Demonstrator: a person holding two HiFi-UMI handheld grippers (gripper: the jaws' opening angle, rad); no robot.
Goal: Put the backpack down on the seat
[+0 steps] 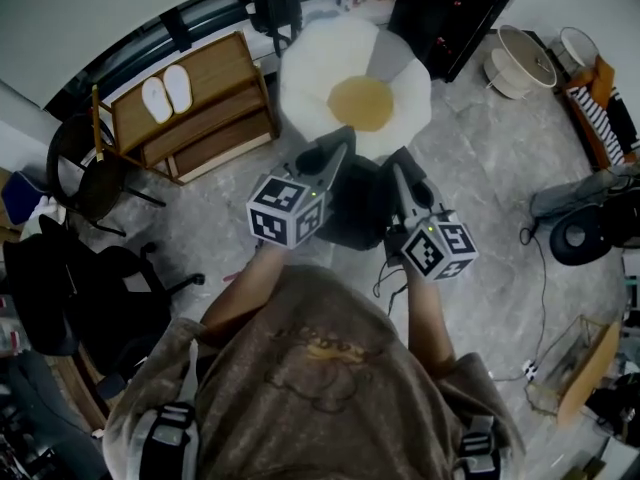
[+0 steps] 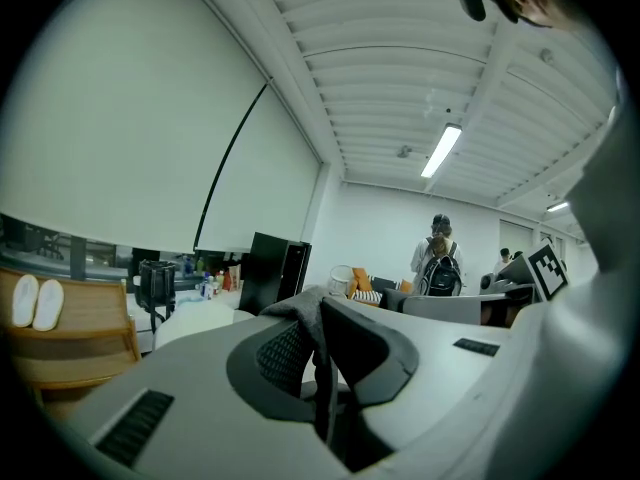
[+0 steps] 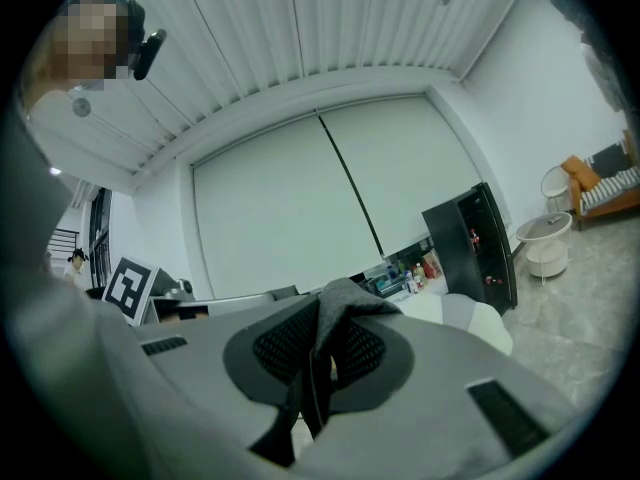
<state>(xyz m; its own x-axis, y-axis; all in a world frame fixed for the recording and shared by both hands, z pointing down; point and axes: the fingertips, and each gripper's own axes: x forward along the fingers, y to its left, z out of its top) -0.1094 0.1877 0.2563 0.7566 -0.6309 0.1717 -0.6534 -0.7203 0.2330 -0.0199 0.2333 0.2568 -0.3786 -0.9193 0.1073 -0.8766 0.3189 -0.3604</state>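
Observation:
A dark backpack (image 1: pixel 355 208) hangs between my two grippers, just short of the seat (image 1: pixel 355 78), a white cushion shaped like a fried egg with a yellow middle. My left gripper (image 1: pixel 335 156) is shut on a grey strap (image 2: pixel 312 353) of the backpack, which is pinched between its pads. My right gripper (image 1: pixel 400 173) is shut on another grey strap (image 3: pixel 325 308) in the same way. In the left gripper view the gripper (image 2: pixel 322 320) points nearly level, and so does the gripper (image 3: pixel 330 318) in the right gripper view. Most of the bag is hidden below the jaws in both gripper views.
A wooden rack (image 1: pixel 195 108) with white slippers stands left of the seat, and a black chair (image 1: pixel 95 178) further left. A black cabinet (image 1: pixel 450 13) and a white round side table (image 1: pixel 520 63) stand at the back right. Cables (image 1: pixel 535 268) lie on the floor at the right. A person (image 2: pixel 438 268) stands far off.

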